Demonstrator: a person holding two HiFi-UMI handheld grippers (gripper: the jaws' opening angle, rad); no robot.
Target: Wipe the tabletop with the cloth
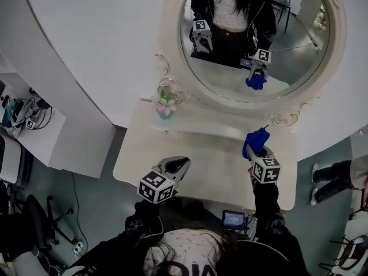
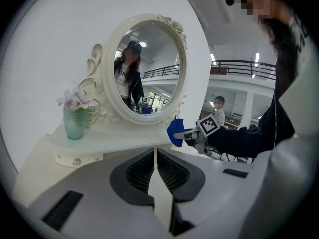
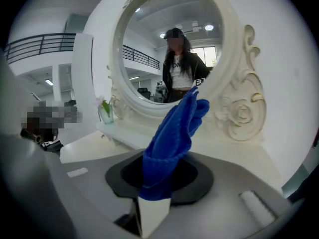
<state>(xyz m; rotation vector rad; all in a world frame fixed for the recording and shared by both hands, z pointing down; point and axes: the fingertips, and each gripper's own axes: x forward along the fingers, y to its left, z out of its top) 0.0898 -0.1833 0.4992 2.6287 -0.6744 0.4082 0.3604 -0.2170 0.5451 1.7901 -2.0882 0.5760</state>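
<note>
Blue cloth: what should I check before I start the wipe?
1. Grip: right tool shut on blue cloth: ok.
2. Contact: blue cloth on tabletop: not ok, it stands free of the surface.
3. Spare hand: left tool shut, empty, apart from the cloth: ok.
4. Path: flower vase up on rear shelf, off the tabletop: ok.
5. Dirt to target: cannot tell.

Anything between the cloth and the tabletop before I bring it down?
Nothing visible. The right gripper holds the cloth over bare tabletop; the vase stands off on the back shelf, to the left.
</note>
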